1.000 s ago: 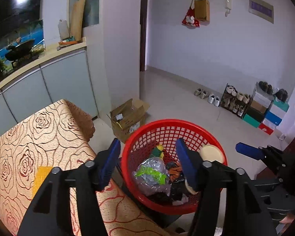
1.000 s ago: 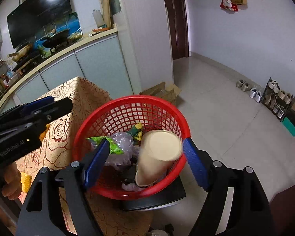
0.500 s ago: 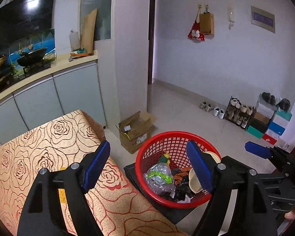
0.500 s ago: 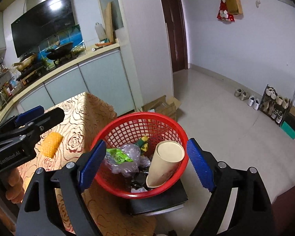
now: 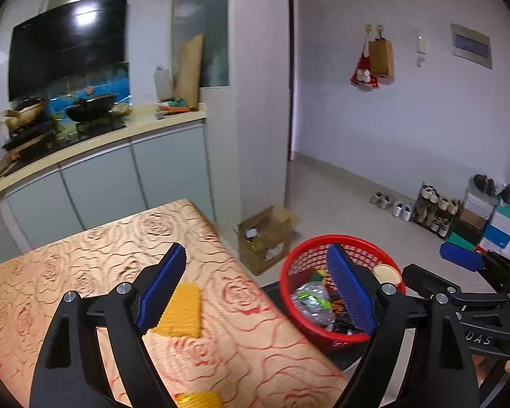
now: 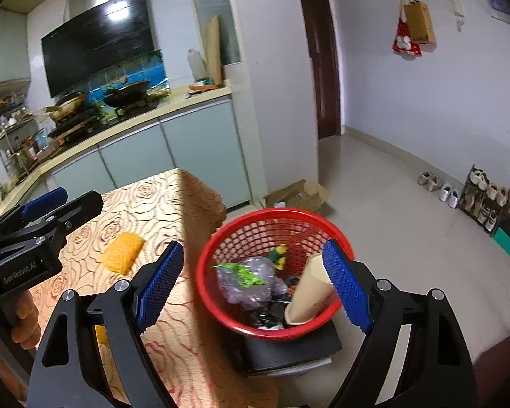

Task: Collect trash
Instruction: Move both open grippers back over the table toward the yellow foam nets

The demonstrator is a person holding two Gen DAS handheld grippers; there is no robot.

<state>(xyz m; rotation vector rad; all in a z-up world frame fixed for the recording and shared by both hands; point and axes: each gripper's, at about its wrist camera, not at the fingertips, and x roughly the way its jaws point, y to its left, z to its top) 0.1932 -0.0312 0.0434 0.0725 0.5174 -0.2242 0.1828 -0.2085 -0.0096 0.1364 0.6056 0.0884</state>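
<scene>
Your next pick looks to be the flat yellow ribbed rectangular wrapper [image 5: 182, 311] lying on the gold rose-patterned tablecloth [image 5: 85, 258]. In the left wrist view it sits at about seven o'clock from the middle of the picture, just beyond your left gripper's [image 5: 255, 289] left pad, with its long axis running roughly from six to twelve o'clock, tipped slightly right. That gripper's jaws are opening and nothing is between them. I judge your left hand the nearer one: from the right wrist view the same wrapper lies out at nine o'clock, beyond the left finger of your right gripper [image 6: 255, 285], which stands wide apart and empty.

A second yellow scrap [image 5: 197, 399] shows at six o'clock, at the bottom edge, too cropped to identify.

Further right, the round red plastic mesh basket [image 6: 255, 224] rests on a black stool beside the table's corner and already holds a clear crumpled bag, a green wrapper and a tan paper cup [image 6: 309, 292] leaning on its rim. Beyond lie pale floor tiles, a cardboard box and a shoe rack.
</scene>
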